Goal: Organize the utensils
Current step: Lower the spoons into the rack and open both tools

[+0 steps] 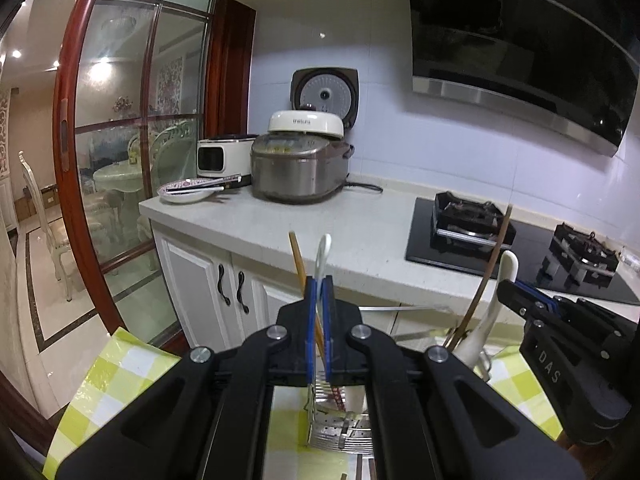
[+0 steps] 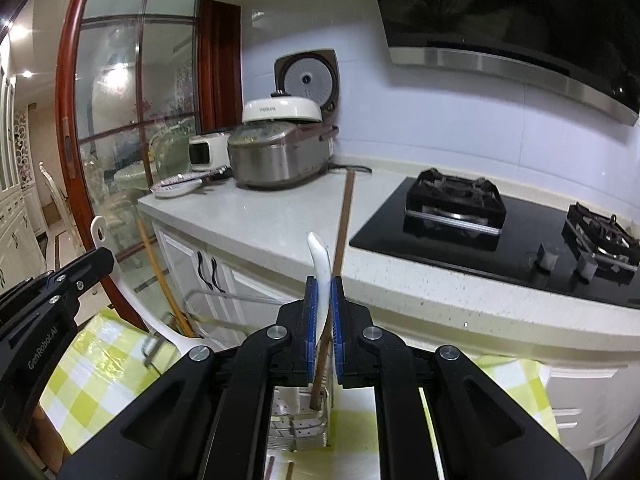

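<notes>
Both grippers tilting downward over the perforated metal holder [image 1: 340, 428]: left gripper [image 1: 319, 308] clenching a white spoon [image 1: 323, 256] and light chopstick [image 1: 298, 258], right gripper [image 2: 323, 312] clenching a white spoon [image 2: 321, 264] and dark chopstick [image 2: 345, 224].

A rice cooker [image 1: 298, 168] stands on the counter [image 1: 352, 232], left of the stove [image 1: 520, 248], a plate [image 1: 186, 192] beside it.

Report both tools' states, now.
Left tool: shut on a white spoon and light chopstick.
Right tool: shut on a white spoon and dark chopstick.
</notes>
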Motion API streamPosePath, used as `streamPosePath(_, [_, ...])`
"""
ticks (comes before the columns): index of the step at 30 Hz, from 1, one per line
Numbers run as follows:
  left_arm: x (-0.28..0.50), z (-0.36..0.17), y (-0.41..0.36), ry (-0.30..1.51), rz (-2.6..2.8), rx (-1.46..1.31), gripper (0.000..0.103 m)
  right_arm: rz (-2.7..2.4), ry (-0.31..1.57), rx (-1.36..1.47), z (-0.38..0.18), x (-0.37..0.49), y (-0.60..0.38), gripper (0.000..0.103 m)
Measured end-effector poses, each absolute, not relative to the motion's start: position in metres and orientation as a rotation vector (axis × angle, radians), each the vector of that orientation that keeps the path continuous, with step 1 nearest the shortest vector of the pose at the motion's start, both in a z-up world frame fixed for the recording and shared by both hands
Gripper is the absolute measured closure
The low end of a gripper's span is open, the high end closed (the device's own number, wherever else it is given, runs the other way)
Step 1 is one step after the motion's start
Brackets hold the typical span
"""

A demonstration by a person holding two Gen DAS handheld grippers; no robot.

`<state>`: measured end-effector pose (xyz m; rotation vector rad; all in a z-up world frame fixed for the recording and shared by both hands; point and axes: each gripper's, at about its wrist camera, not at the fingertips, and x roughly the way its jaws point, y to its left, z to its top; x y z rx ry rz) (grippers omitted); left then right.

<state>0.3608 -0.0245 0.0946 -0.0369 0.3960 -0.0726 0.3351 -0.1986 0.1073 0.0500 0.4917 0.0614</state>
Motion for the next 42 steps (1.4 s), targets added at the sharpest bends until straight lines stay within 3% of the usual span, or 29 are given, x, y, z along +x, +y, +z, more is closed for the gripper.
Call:
streamPosePath(10, [0.375, 0.053, -0.033, 0.465, -0.071, 0.007, 0.099, 0.044, 0.525, 0.043, 0.073, 0.336, -0.202, 0.090])
streamPosePath(11, [0.375, 0.051, -0.033, 0.465, -0.071, 0.007, 0.098, 0.040, 0.529, 0.040, 0.071, 0.336, -0.202, 0.079])
streamPosePath(14, [0.371, 0.049, -0.033, 0.464, -0.072, 0.002, 0.071, 0.037, 0.514, 0.050, 0.069, 0.329, -0.204, 0.034])
streamPosePath(15, [0.369, 0.050, -0.033, 0.458, -0.069, 0.002, 0.064, 0.030, 0.496, 0.044, 0.070, 0.325, -0.204, 0.032])
streamPosePath(20, [0.355, 0.058, -0.030, 0.437, -0.076, -0.018, 0.050, 0.022, 0.481, 0.044, 0.075, 0.315, -0.207, 0.031])
streamPosePath(35, [0.279, 0.077, -0.013, 0.348, -0.029, -0.067, 0.023, -0.005, 0.453, 0.086, 0.085, 0.261, -0.223, 0.020])
streamPosePath(38, [0.262, 0.079, -0.009, 0.339, -0.019, -0.083, 0.011, -0.026, 0.454, 0.104, 0.085, 0.247, -0.229, 0.019])
streamPosePath(42, [0.239, 0.079, -0.009, 0.359, 0.018, -0.022, 0.008, -0.067, 0.471, 0.137, 0.082, 0.228, -0.238, 0.019])
